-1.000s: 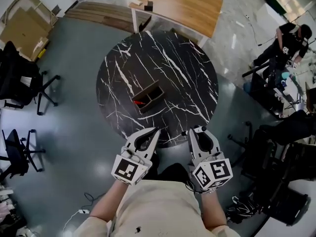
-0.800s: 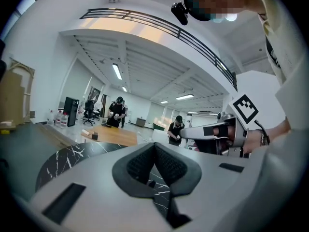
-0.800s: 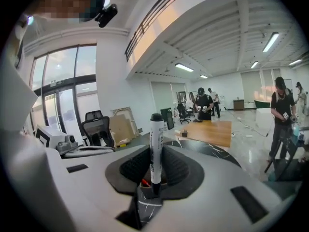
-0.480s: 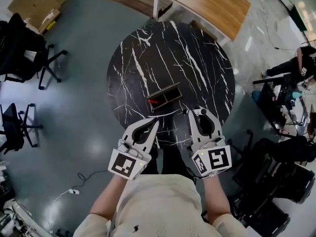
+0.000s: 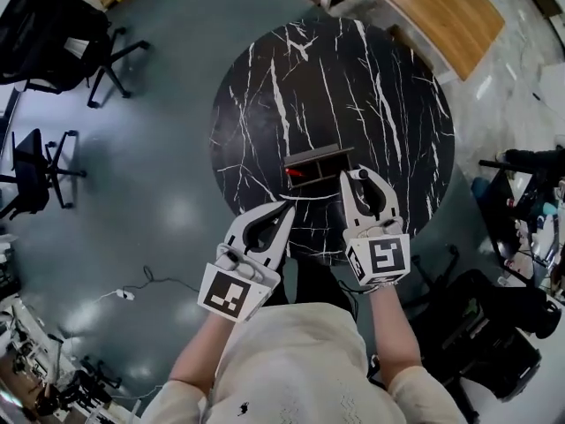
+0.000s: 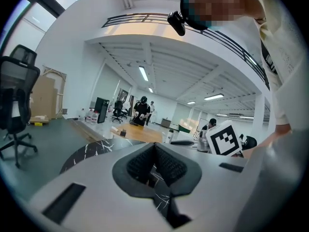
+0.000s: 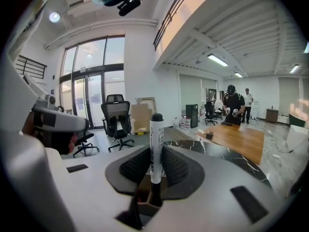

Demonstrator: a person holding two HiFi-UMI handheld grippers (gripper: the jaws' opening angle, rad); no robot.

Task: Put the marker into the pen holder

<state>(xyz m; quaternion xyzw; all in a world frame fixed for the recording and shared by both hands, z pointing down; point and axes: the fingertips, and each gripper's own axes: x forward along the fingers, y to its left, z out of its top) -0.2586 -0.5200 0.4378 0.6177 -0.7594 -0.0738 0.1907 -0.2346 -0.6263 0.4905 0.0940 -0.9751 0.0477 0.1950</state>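
- Round black marble table (image 5: 388,87) with white veins – it fills the middle of the head view, on a grey floor.
- Light wooden rectangular table (image 5: 441,7) stands just beyond it, at the top right.
- Black office chairs (image 5: 53,25) stand well apart from both tables, at the upper left.
- Left gripper (image 5: 287,208), grey-white with a marker cube, is held at the table's near edge. In its own view the ribbed black pads (image 6: 140,166) meet at the tips with nothing between them.
- Right gripper (image 5: 357,177) reaches further over the table, with its tips at the near right end of the holder. Its jaws are clamped on the marker.
- Dark brown rectangular pen holder (image 5: 320,159), split into compartments, sits near the table's middle. A small red object (image 5: 294,172) lies in its left part.
- White-barrelled marker with a black cap (image 7: 156,149) stands upright between the right gripper's pads, with its cap up and clear of them. The barrel carries dark print too small to read.
- The marker's black lower end shows against the holder's brown inside – whether it has entered a compartment I cannot tell.
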